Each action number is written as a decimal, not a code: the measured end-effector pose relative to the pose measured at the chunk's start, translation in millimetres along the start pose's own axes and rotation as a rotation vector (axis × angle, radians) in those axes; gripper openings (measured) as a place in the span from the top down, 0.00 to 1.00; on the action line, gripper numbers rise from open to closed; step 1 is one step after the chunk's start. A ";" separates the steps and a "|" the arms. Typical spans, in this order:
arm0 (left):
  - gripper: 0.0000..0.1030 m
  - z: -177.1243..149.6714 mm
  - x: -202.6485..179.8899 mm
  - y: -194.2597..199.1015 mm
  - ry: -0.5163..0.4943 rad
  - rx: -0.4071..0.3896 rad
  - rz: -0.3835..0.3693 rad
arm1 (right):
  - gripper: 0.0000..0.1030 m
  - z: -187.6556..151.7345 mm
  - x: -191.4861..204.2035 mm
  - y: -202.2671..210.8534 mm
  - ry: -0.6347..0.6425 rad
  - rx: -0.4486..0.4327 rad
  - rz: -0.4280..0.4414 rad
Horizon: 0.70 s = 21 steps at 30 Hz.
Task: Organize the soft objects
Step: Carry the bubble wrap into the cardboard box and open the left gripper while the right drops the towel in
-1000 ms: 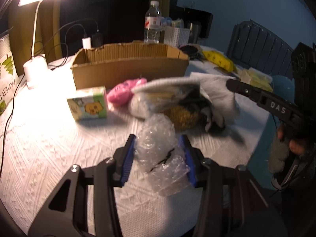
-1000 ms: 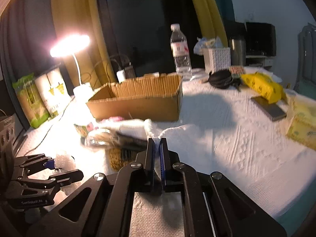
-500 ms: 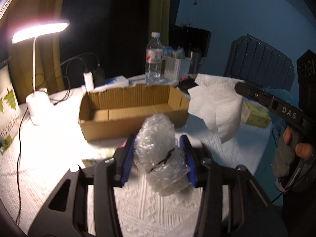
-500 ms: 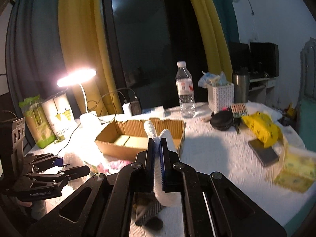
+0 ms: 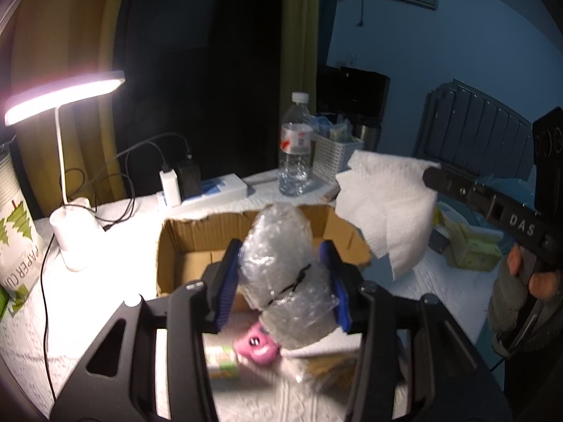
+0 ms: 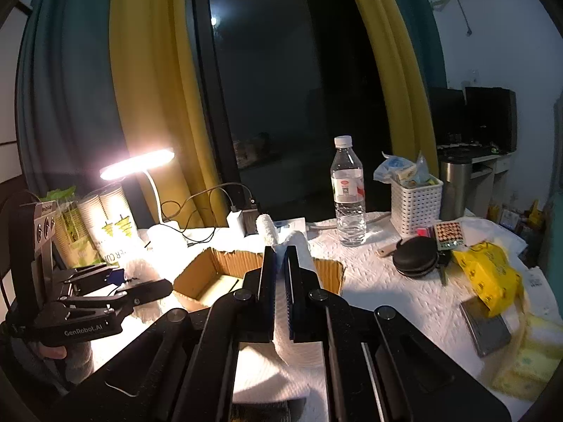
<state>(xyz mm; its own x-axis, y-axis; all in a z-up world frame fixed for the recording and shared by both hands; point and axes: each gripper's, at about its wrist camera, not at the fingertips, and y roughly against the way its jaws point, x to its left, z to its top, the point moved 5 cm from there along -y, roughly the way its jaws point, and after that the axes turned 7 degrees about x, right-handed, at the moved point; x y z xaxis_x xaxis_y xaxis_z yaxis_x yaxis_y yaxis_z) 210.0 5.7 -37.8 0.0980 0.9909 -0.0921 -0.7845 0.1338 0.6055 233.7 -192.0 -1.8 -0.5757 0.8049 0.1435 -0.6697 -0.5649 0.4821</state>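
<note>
My left gripper (image 5: pixel 279 277) is shut on a clear bubble wrap bundle (image 5: pixel 281 274) and holds it in the air in front of the open cardboard box (image 5: pixel 176 242). My right gripper (image 6: pixel 279 274) is shut on a white towel (image 6: pixel 295 320), which hangs from its jaws; in the left wrist view the towel (image 5: pixel 390 207) hangs over the box's right end. The box also shows in the right wrist view (image 6: pixel 207 277). A pink soft toy (image 5: pixel 258 346) and a small green carton (image 5: pixel 220 360) lie on the table below the left gripper.
A lit desk lamp (image 5: pixel 63 95) stands at the left with cables. A water bottle (image 6: pixel 347 193) and a white basket (image 6: pixel 417 204) stand behind the box. A black case (image 6: pixel 415 262), a yellow bag (image 6: pixel 489 274), a phone (image 6: pixel 487 327) and tissue packs (image 6: pixel 531 355) lie at the right.
Both grippers have risen from the table and moved toward the box. The bubble wrap and the towel were lifted with them; the pile of soft things now lies below the left gripper.
</note>
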 end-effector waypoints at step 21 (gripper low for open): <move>0.55 21.3 8.9 -107.1 0.041 0.130 0.061 | 0.95 -28.7 -57.4 -127.5 -0.076 0.211 0.048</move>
<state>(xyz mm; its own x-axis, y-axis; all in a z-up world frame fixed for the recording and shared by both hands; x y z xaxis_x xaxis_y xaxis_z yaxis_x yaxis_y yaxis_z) 307.9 0.4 -86.6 0.0251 0.9963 -0.0828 -0.7022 0.0765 0.7078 338.7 -171.4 -96.3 -0.5623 0.7939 0.2314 -0.5248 -0.5588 0.6422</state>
